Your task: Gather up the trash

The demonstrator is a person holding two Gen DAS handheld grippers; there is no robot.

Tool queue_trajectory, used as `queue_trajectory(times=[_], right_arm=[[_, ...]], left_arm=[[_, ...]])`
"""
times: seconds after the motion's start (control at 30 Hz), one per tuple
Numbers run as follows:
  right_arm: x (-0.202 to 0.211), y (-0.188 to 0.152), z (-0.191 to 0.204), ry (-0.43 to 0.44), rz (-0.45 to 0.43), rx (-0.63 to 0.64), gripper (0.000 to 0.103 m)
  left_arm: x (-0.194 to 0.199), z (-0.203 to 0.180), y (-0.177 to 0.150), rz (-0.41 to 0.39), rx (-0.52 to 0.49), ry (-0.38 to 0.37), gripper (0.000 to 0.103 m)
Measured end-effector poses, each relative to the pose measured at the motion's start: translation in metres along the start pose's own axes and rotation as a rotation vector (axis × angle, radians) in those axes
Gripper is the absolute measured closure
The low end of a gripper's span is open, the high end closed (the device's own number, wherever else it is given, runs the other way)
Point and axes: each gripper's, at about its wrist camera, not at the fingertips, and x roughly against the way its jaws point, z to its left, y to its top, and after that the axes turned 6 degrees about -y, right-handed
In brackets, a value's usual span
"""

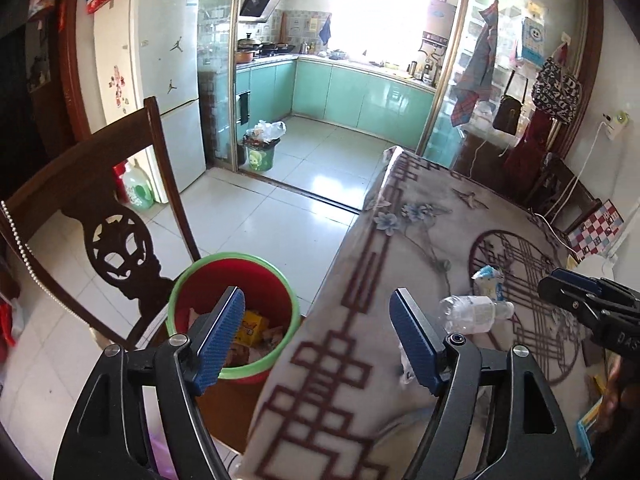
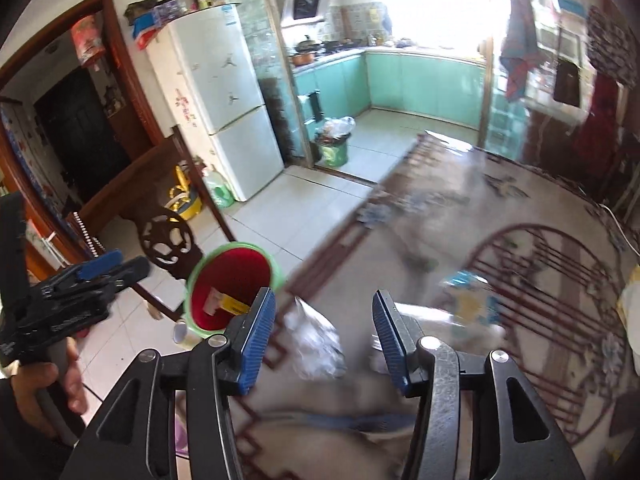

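Red inside and green-rimmed, the trash bin (image 1: 234, 316) stands on the floor beside the worktop (image 1: 344, 280). Both the left hand-held gripper (image 1: 318, 336) and the right hand-held gripper (image 2: 324, 340) gape empty. A clear plastic bottle (image 1: 472, 312) lies on the worktop.

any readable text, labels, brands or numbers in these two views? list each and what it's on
"DAS": partial white lettering on the body of the right hand-held gripper, cut off at the frame edge.
Blue label at the top of the fridge: too small to read.
Yellow packet in the red trash bin: printing blurred.
Lettering on the left hand-held gripper: blurred, unreadable.
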Motion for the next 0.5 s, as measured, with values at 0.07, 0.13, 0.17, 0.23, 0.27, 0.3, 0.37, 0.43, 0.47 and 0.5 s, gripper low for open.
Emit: queue_trajectory(times=[0.07,0.13,0.17,0.23,0.27,0.3,0.37,0.43,0.47,0.5], right_arm=[[-0.002,-0.007,-0.04,-0.042,0.019,-0.024,0.054],[-0.009,-0.012,-0.085,-0.085,0.057,-0.062,0.054],[-0.014,-0.015,-0.108,-0.104,0.083,-0.089,0.054],[-0.02,-0.017,-0.136,-0.104,0.105,-0.129,0.054],[-0.024,-0.018,-0.145,-0.071,0.106,-0.146,0.054],[-0.03,-0.017,-0.149,-0.035,0.105,-0.139,0.054],[-0.048,-0.014,-0.151,-0.03,0.114,-0.119,0.054],[-0.067,-0.012,-0.159,-0.048,0.158,-0.136,0.054],[-0.072,-0.011,-0.161,-0.031,0.162,-0.15,0.054],[-0.074,-0.012,-0.16,-0.024,0.165,-0.156,0.054]], left_arm=[[0.0,-0.018,-0.007,0.009,-0.014,-0.012,0.027],[-0.002,-0.033,-0.015,0.023,-0.03,-0.02,0.026],[-0.003,-0.04,-0.019,0.032,-0.037,-0.022,0.024],[-0.009,-0.049,-0.025,0.054,-0.041,-0.024,0.023],[-0.011,-0.056,-0.029,0.065,-0.04,-0.024,0.022],[-0.019,-0.06,-0.033,0.084,-0.037,-0.029,0.022],[-0.037,-0.072,-0.041,0.134,-0.037,-0.034,0.022],[-0.061,-0.087,-0.05,0.172,-0.057,-0.056,0.022],[-0.075,-0.096,-0.055,0.193,-0.079,-0.067,0.022],[-0.091,-0.104,-0.061,0.218,-0.103,-0.054,0.022]])
